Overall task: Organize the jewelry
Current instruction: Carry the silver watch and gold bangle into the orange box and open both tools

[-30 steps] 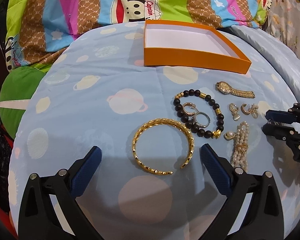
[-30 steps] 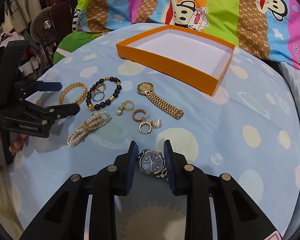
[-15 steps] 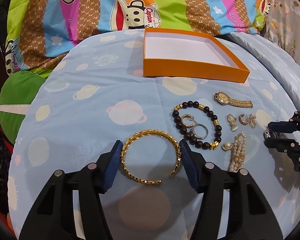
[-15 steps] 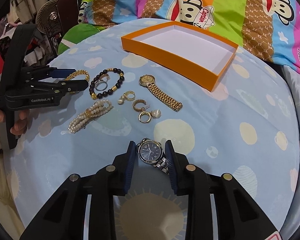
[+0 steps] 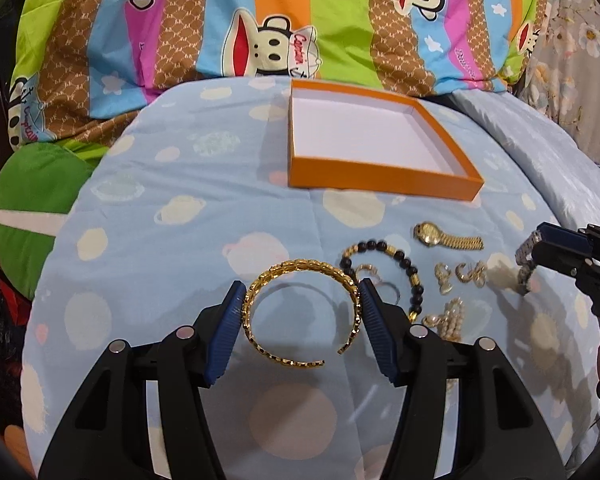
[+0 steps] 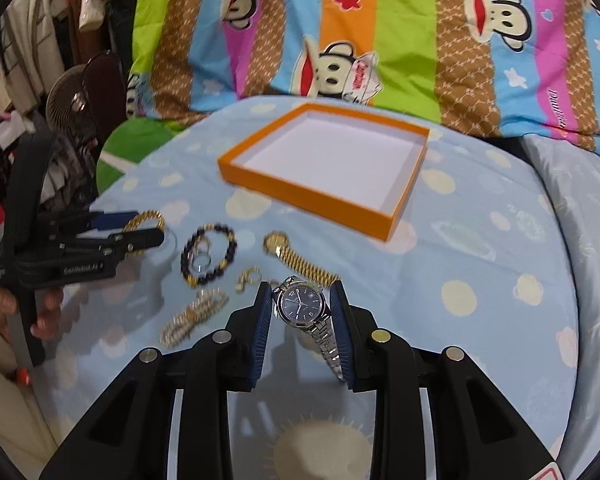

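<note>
L hand-held gripper (image 5: 302, 320) is clamped on the gold cuff bangle (image 5: 300, 312), pads touching its outer rim on both sides, cuff gap facing the camera. Looks lifted just off the bed (image 5: 160, 248) w/ a shadow under it, but can't confirm clearance. Squeezing across the width makes sense: open cuff, springy metal, textured chain-link surface gives the ribbed blue pads (image 5: 374, 332) some bite.

R hand-held gripper (image 6: 300, 320) is holding the silver watch (image 6: 302, 306) by the case edges, dark blue dial facing up, steel link band hanging loose below the right pad. It's raised off the bed. Case is the only rigid part, so that's the right place to pinch.

Orange tray (image 5: 380, 176) sits further back on the bed; shallow card box, white inside, nothing in it yet. Both pieces prob head there next.

Rest on the quilt, near each other: black bead bracelet (image 6: 208, 254) w/ gold spacers, rings lying inside its loop, gold watch (image 6: 296, 258) w/ flat link band, small earrings (image 5: 460, 274), pearl bracelet (image 6: 194, 314). All small and slippery on soft fabric, which gives under the pads.
</note>
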The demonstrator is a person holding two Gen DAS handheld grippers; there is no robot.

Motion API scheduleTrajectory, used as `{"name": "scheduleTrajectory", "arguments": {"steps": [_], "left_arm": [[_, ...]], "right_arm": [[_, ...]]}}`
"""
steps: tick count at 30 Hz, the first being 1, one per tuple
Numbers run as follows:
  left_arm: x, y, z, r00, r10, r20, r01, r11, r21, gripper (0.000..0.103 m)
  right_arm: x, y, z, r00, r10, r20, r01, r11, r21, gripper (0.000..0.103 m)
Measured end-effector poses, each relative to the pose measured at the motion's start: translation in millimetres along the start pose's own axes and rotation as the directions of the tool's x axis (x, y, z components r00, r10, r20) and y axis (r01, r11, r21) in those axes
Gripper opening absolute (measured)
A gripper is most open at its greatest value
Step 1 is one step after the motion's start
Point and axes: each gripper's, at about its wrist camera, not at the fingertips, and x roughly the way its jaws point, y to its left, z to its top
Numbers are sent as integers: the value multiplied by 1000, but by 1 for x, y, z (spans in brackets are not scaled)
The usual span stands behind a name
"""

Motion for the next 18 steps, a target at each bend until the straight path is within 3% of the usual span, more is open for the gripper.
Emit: {"name": "scheduleTrajectory", "arguments": {"steps": [5, 12, 18], "left_arm": [[-9, 1, 27, 998, 0, 63, -1, 1000, 23, 56], [-6, -1, 90, 987, -15, 159, 5, 998, 67, 56], [29, -14, 143, 981, -3, 195, -20, 993, 116, 56]], "right_arm": [[2, -10, 28, 999, -22, 41, 18, 997, 79, 25], [20, -27, 72, 994, -60, 95, 47, 990, 133, 25], [47, -46, 117, 988, -115, 107, 98, 984, 149, 25]]}}
